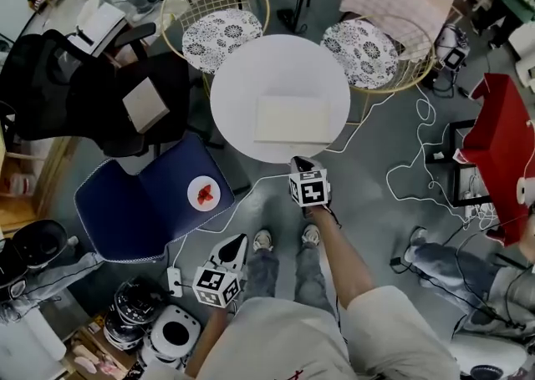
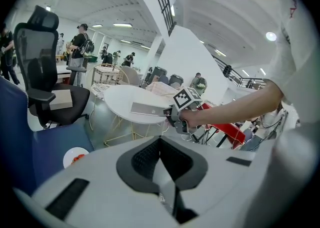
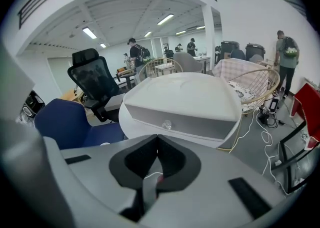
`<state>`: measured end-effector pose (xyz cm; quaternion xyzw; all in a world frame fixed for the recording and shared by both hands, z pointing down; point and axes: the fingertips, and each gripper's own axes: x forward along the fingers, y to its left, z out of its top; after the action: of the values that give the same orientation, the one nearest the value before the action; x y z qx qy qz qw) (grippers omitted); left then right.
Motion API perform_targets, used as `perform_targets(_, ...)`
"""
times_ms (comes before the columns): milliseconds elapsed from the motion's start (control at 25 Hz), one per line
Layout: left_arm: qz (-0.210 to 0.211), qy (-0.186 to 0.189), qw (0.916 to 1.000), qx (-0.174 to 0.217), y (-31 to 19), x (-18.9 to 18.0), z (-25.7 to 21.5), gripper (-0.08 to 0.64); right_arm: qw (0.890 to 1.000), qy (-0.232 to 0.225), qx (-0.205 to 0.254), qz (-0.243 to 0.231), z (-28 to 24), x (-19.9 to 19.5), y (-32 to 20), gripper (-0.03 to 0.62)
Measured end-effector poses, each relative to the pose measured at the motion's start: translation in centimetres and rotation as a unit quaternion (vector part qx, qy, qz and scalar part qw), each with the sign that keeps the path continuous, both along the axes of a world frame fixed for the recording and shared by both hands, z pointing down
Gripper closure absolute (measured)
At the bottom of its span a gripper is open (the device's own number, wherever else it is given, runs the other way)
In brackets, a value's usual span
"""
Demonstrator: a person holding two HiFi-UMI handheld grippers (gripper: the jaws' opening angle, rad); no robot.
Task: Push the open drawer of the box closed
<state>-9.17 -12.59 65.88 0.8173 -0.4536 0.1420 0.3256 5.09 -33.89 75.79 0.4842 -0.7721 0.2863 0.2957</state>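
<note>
A flat white box (image 1: 291, 119) lies on the round white table (image 1: 242, 78). In the right gripper view its drawer front (image 3: 180, 122), with a small clear knob (image 3: 166, 125), faces me and looks about level with the box body. My right gripper (image 1: 301, 163) hovers at the table's near edge just in front of the box, jaws shut on nothing (image 3: 158, 140). My left gripper (image 1: 232, 251) hangs lower and to the left, away from the table, its jaws together and empty (image 2: 160, 139). From there I see the right gripper (image 2: 172, 117) beside the box (image 2: 147, 108).
A blue chair (image 1: 142, 203) bearing a white plate (image 1: 205, 193) stands left of my legs. A black office chair (image 1: 84, 86) holds a small box. Two wire chairs with patterned cushions (image 1: 221, 36) (image 1: 364, 53) sit behind the table. Cables (image 1: 418, 161) trail across the floor at right.
</note>
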Motion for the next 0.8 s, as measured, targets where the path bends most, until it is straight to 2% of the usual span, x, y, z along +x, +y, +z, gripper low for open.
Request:
perform_targets(160,0.005,0.004,0.9999,0.013,-0.2,0.6,-0.8,0.548,0.999,-0.017,0.028,-0.004,-2.6,0.0,0.5,0.575)
perform_targets(400,0.028,0.009,0.9983,0.05,-2.3,2.0,-3.1,0.548,0.997,-0.036,0.071,0.021,-7.5,0.6,1.4,0.575)
perform_targets(520,0.036,0.011,0.9965,0.075,-4.0,2.5,-5.1,0.548,0.994,-0.036,0.103,0.017,-10.9,0.6,1.8,0.575)
perform_targets(800,0.041,0.023,0.9913,0.123,-6.0,2.9,-9.2,0.548,0.978,-0.046,0.205,0.004,-20.2,-0.8,3.3,0.575)
